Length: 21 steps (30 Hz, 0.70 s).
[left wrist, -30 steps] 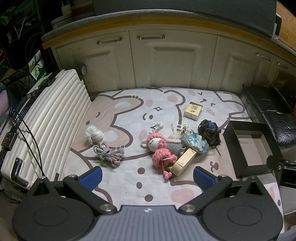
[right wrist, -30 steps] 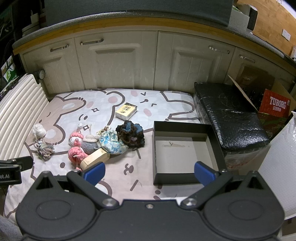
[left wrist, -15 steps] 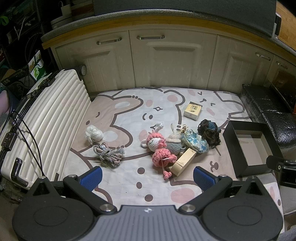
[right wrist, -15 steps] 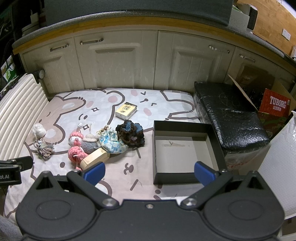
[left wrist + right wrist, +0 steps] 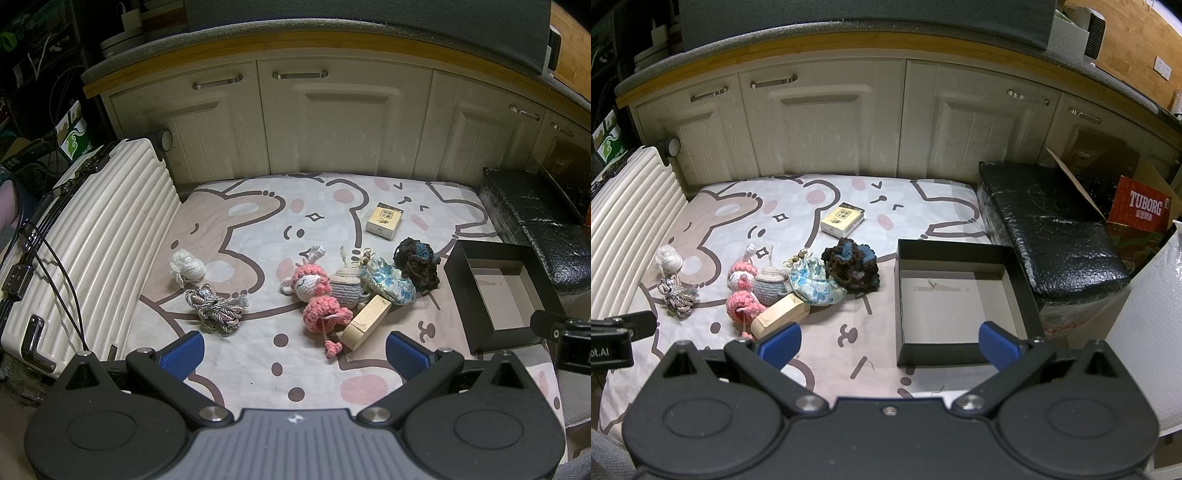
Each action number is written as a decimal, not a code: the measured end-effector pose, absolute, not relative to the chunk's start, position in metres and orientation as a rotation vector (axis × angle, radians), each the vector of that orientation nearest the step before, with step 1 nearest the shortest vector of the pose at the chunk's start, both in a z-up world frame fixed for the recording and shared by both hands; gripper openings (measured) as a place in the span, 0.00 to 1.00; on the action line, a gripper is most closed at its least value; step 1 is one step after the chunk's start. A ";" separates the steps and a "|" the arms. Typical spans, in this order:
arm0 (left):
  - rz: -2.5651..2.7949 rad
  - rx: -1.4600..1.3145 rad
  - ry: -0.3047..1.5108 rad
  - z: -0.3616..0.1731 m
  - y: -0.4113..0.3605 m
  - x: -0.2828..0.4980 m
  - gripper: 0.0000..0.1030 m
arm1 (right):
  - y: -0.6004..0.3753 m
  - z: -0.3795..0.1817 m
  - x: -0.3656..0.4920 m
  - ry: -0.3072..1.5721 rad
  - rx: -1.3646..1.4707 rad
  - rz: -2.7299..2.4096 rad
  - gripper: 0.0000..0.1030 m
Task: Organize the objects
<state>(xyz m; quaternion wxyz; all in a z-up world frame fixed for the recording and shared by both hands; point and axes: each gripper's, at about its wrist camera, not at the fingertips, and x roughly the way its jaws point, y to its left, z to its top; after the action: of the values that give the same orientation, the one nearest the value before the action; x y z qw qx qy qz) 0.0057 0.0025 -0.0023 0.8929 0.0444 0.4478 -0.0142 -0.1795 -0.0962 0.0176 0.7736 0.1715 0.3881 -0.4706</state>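
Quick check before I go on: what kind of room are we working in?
Probably a kitchen floor used as a sorting spot: base cabinets under a countertop, a cartoon-print mat spread below, and a white suitcase alongside.

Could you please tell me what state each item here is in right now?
Left gripper: open, holding nothing.
Right gripper: open, holding nothing.
Black box: lidless, empty.
Suitcase: shut, lying on its side.
Cabinet doors: shut.
Yellow card box: shut, lying flat.
Wooden block: lying flat, touching the pink doll.
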 end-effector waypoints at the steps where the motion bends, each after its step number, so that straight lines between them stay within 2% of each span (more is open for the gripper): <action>1: -0.030 0.093 0.930 -0.002 0.001 0.002 1.00 | -0.097 0.018 -0.179 0.841 0.372 -1.019 1.00; 21: -0.048 0.099 0.929 -0.001 0.001 0.001 1.00 | -0.096 0.018 -0.179 0.843 0.377 -1.025 1.00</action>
<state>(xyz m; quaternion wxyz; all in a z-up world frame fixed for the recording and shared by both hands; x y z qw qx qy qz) 0.0007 0.0007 -0.0013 0.8926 0.0478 0.4478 -0.0229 -0.1789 -0.0960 0.0183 0.7713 0.1739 0.3887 -0.4730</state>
